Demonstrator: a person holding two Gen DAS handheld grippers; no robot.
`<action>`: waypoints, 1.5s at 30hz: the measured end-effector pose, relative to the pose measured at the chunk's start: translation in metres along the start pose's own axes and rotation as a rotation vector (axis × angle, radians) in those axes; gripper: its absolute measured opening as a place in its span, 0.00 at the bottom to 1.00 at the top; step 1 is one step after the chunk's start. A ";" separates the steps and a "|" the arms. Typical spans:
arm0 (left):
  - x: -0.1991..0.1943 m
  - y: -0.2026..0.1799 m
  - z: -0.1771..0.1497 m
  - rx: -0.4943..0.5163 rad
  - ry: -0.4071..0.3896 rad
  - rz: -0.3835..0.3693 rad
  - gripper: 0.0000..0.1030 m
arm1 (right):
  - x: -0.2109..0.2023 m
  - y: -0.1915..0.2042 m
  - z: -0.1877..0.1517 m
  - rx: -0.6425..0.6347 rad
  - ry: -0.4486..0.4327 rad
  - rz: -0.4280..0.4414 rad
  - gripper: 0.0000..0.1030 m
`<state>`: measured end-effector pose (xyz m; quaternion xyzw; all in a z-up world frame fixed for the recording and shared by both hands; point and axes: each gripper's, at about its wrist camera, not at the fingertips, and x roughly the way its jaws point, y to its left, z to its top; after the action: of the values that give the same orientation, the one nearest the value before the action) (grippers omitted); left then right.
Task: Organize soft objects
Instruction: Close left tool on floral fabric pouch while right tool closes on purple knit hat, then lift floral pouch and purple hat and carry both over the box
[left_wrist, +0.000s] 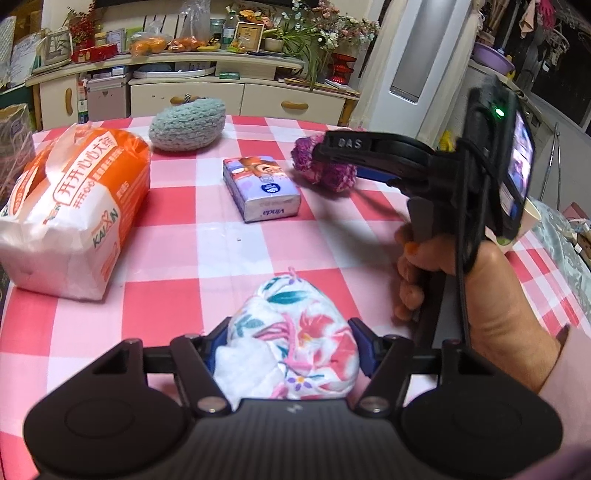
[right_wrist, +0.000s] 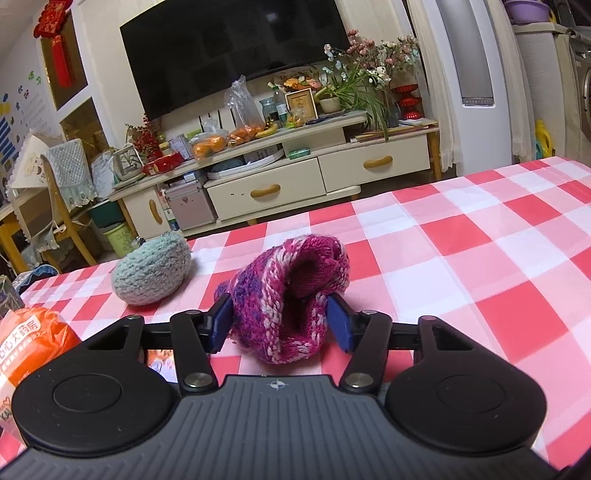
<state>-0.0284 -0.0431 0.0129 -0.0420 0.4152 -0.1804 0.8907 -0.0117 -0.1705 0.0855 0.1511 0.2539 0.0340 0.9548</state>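
Floral cloth bundle (left_wrist: 291, 339) sits pinched in our left gripper (left_wrist: 290, 345); our right gripper (right_wrist: 280, 321) pinches the purple knit sock (right_wrist: 291, 295) on the checked tablecloth (right_wrist: 461, 258).

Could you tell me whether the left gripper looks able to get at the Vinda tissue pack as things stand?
Probably not yet: the left gripper is already shut on the floral cloth bundle, so its jaws are full. The tissue pack lies ahead on the checked tablecloth with nothing between; once the bundle is set down, the way looks free.
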 end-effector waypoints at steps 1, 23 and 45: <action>0.000 0.001 0.001 -0.005 0.000 0.002 0.62 | -0.002 0.000 -0.001 0.000 -0.002 -0.002 0.62; -0.018 0.011 -0.005 -0.029 -0.039 0.017 0.63 | -0.042 0.007 -0.022 -0.014 0.040 -0.066 0.10; -0.018 0.022 0.004 -0.089 0.006 0.014 0.63 | 0.013 0.023 0.020 -0.685 0.046 -0.028 1.00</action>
<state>-0.0299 -0.0162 0.0230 -0.0783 0.4257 -0.1558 0.8879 0.0095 -0.1527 0.1031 -0.1827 0.2509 0.1079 0.9445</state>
